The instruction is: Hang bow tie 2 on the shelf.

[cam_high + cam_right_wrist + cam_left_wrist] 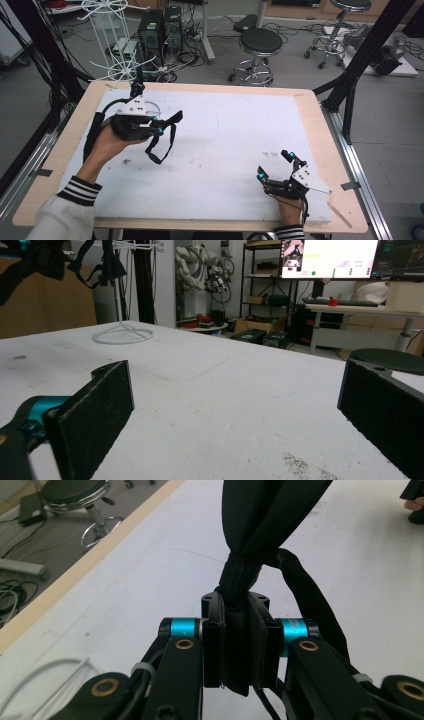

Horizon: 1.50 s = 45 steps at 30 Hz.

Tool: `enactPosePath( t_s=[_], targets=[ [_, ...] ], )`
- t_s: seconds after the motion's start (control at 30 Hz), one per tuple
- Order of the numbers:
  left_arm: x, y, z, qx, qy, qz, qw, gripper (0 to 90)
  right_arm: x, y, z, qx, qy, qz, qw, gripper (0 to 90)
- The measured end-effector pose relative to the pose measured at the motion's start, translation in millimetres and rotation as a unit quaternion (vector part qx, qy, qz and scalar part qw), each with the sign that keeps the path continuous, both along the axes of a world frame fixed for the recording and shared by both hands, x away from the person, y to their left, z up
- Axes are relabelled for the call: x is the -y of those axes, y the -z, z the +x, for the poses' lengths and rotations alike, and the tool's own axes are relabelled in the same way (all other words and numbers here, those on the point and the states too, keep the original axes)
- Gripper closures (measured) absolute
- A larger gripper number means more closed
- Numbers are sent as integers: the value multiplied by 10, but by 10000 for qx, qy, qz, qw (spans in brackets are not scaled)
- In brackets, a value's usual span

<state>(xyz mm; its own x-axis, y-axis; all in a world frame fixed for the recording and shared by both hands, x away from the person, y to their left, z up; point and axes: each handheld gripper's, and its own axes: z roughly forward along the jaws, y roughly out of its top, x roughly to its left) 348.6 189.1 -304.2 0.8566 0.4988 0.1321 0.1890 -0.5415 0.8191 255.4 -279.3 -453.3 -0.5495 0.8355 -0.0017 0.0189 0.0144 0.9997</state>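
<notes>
My left gripper [156,126] is lifted above the left side of the white table cover [225,135], shut on a black fabric strap [165,142] whose loops dangle below it. In the left gripper view the pads [214,645] pinch a bunched part of the strap [260,525], and the rest runs away from the jaws. My right gripper [274,165] rests low near the front right of the table, jaws wide apart with nothing between them. In the right gripper view its pads [97,410] stand far apart over bare cover, with the strap [45,260] hanging at the top left.
A white wire rack [112,40] stands at the table's far left corner; its round base [122,334] is seen in the right gripper view. Round stools [260,45] and computer cases [160,27] stand on the floor beyond the far edge. Black frame posts [360,55] flank the table.
</notes>
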Motion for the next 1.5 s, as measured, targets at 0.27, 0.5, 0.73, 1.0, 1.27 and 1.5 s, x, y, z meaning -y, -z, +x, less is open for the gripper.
enactPosePath(
  t_s=[0.27, 0.5, 0.73, 1.0, 1.27, 1.5],
  targets=[
    [-272, -36, -100, 104, -278, -102, 9995, 782, 2, 1, 0, 7, 2, -4, 10000, 8],
    [-452, -73, -127, 196, -527, -258, 9981, 783, 1, 1, -1, 4, 4, 1, 10000, 8],
    [-607, -101, -129, 229, -696, -306, 9968, 782, -2, 1, 1, 26, 8, -4, 10000, 8],
    [-789, -164, -158, 409, -1027, -456, 9928, 782, -4, 2, -3, -2, 4, 15, 10000, 8],
    [-967, -233, -151, 515, -1364, -502, 9880, 783, 0, 2, 3, 41, 10, -8, 10000, 8],
    [-1082, -277, -133, 576, -1571, -565, 9843, 782, -4, 2, -3, -2, 2, 14, 10000, 8]
  ],
)
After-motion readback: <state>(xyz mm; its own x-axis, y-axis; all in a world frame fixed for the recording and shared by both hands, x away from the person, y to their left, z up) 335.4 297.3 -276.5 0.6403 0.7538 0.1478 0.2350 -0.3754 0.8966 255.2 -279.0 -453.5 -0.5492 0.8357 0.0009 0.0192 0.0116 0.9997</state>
